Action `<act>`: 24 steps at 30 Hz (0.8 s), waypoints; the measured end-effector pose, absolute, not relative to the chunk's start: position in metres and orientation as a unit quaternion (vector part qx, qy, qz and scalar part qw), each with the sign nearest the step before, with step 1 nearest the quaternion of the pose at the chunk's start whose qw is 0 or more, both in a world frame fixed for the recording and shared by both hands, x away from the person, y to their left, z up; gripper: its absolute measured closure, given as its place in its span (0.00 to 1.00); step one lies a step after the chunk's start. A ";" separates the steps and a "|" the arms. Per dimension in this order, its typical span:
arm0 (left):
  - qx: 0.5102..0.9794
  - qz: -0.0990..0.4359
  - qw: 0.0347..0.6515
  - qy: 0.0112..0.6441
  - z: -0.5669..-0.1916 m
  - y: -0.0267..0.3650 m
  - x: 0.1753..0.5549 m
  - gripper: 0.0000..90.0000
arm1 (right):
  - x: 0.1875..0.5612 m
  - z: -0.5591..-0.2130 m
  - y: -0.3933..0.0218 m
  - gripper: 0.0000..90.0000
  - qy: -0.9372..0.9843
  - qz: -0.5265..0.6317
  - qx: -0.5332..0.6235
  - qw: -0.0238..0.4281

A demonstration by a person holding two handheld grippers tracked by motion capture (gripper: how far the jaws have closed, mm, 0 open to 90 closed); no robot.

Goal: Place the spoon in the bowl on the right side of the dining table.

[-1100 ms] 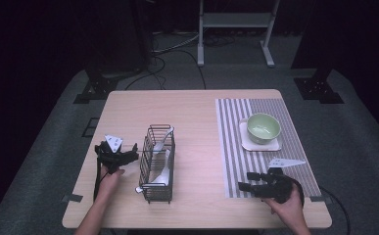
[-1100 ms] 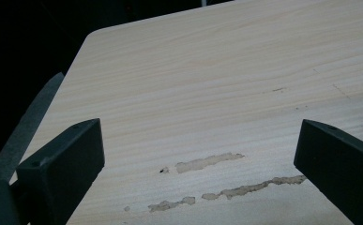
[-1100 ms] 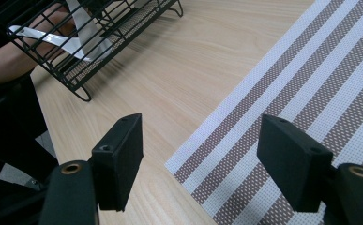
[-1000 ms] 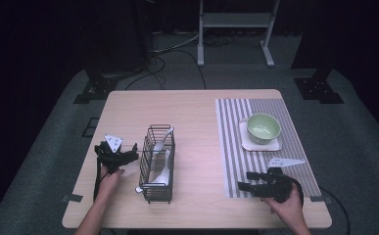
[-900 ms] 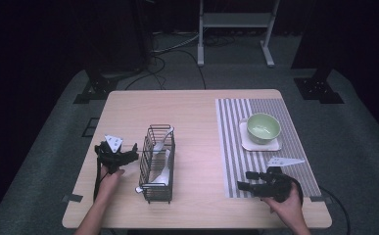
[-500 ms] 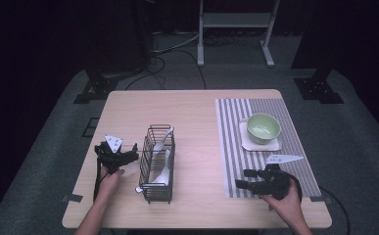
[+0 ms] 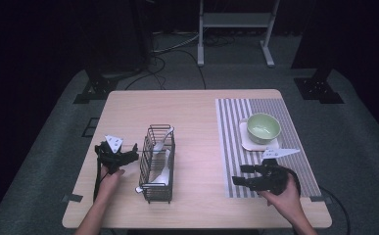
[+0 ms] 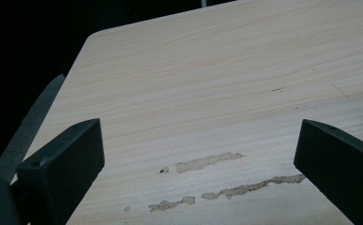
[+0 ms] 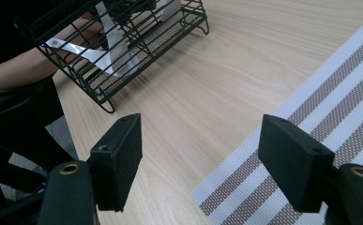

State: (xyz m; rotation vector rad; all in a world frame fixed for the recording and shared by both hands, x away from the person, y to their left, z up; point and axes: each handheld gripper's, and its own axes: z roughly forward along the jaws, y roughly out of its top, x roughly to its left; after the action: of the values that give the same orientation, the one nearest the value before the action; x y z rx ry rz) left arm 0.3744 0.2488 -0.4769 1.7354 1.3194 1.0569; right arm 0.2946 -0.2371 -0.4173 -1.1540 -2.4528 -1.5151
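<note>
Resting spread-jawed at opposite table edges, the left gripper (image 7: 132, 155) is sitting nearest the black wire basket (image 7: 156, 166) of white spoons (image 7: 159, 169), while the right gripper (image 7: 240, 175) should be approaching squarely.

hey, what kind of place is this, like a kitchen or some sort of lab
Probably a lab or recording studio, not a kitchen: a lone wooden table on grey carpet in a dark room, cables and equipment stands behind. A wire basket and green bowl look staged.
</note>
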 end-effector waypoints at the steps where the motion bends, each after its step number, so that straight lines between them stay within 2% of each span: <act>1: 0.670 0.408 0.352 0.510 -0.477 0.249 0.374 0.01 | 0.295 -0.415 -0.236 0.33 -0.791 -0.487 -0.369 0.017; 24: 0.671 0.408 0.352 0.510 -0.477 0.249 0.374 0.01 | 0.305 -0.396 -0.212 0.33 -0.810 -0.477 -0.340 0.030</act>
State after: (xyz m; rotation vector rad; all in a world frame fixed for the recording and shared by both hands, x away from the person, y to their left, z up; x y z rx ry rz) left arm 0.3743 0.2487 -0.4770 1.7363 1.3197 1.0557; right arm 0.3047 -0.2116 -0.3960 -1.0488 -2.4979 -1.4704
